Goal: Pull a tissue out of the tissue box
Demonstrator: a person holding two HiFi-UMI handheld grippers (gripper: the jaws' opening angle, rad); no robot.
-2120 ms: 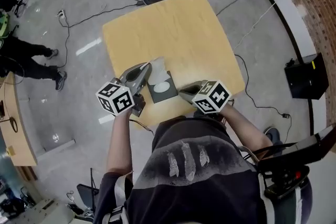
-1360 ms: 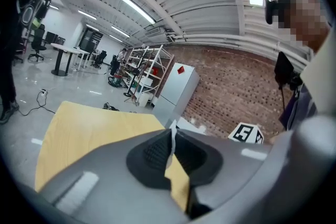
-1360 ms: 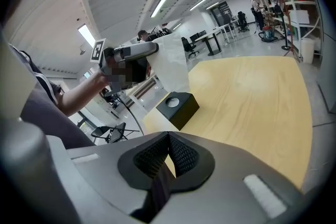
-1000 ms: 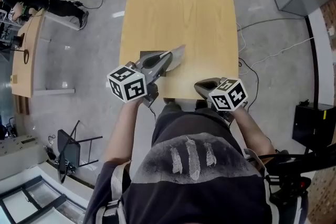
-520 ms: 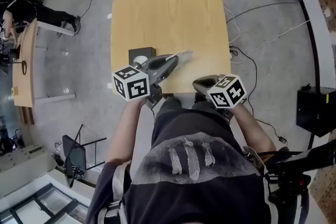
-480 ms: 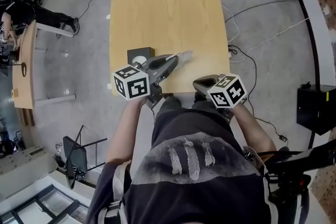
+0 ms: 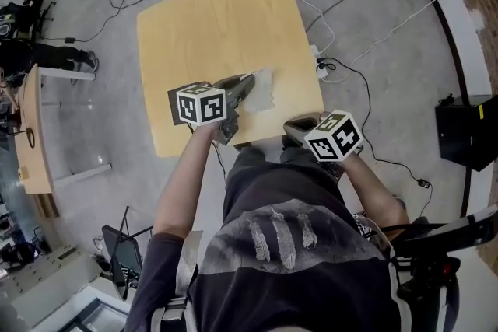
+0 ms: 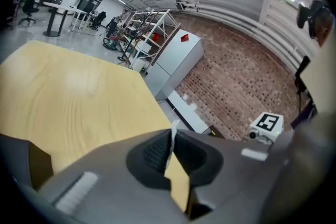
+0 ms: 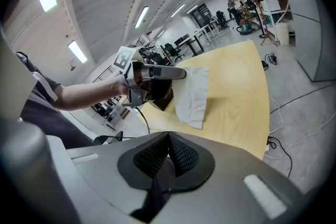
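**Left gripper.** The left gripper point(image 7: 249, 79) is over the near half of the wooden worktop point(image 7: 210, 19) and points toward its right edge. Its jaws are closed together on the tissue point(image 7: 264, 89). In the left gripper view, a thin white edge of the sheet stands pinched between the two pads. In the right gripper view, the sheet hangs from the jaw tips as a loose white fold, clear of the box. Whether its lower end touches the wood cannot be determined.

**Tissue box.** The tissue box point(image 9: 163, 102) is a dark shape on the worktop, below and behind the left gripper. In the head view the marker cube point(image 7: 201, 103) covers most of it.

**Right gripper.** The right gripper point(image 7: 289, 123) is off the near right corner of the worktop, well apart from the tissue. Its jaws are closed together with nothing between them, and they point toward the left gripper and the hanging sheet.

**Surroundings.** Cables point(image 7: 350, 74) lie on the grey floor to the right of the worktop.
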